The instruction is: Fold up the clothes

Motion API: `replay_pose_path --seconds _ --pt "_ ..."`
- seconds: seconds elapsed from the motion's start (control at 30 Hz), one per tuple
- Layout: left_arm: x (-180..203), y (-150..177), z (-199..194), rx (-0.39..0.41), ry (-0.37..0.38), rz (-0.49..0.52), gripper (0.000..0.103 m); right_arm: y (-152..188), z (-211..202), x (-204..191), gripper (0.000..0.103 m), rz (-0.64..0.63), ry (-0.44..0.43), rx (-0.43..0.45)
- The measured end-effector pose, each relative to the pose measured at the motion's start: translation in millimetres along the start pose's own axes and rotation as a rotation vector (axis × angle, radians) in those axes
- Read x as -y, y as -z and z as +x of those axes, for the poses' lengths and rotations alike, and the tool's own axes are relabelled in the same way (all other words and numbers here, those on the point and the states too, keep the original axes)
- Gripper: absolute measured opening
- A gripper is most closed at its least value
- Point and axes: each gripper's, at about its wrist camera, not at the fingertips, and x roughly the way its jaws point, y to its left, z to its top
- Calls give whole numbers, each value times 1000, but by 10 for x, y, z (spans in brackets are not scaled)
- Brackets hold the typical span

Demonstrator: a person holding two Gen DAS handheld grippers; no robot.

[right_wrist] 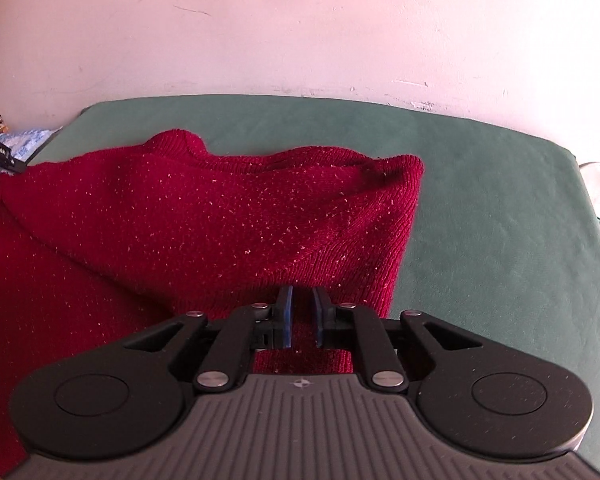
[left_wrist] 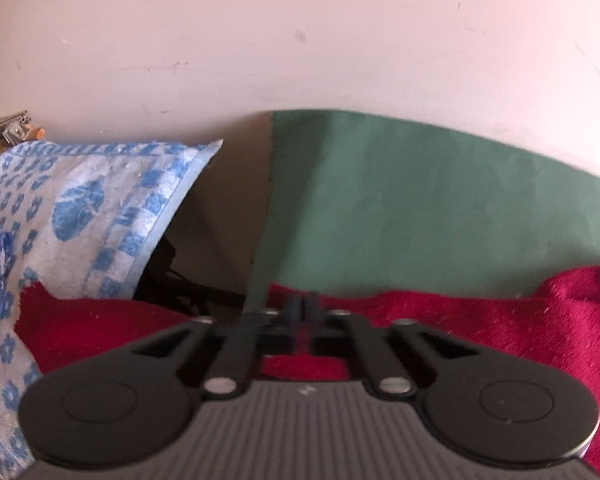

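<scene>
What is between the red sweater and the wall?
In the right wrist view, only bare green cover lies between the red sweater and the wall.

Both views are bright with soft daylight and a pinkish cast on the wall. The left wrist view is smeared by motion blur, its red sweater fuzzy; the right wrist view is sharper, showing knit texture. Fisheye bending curves the edges, corners dark
</scene>
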Motion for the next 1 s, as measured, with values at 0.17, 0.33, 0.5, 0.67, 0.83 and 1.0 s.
replay_pose_path --seconds 0.17,0.33,0.5,0.67,0.83,1.0 --pt "-2 -58 -203 57 17 -11 0 30 -10 12 12 3 -5 15" --pt "-133 -103 -172 31 -21 -42 24 49 -27 20 12 5 -8 24" --pt "-286 -88 39 -46 1 -95 51 52 -26 -11 13 -8 1 28" --pt "-157 -74 122 -66 9 -64 53 42 -24 -15 13 -16 1 22" --pt "14 -80 59 -61 62 -21 4 35 -20 -26 13 -29 3 14" --pt "103 -181 -234 47 23 39 3 52 -18 -36 13 -27 5 15"
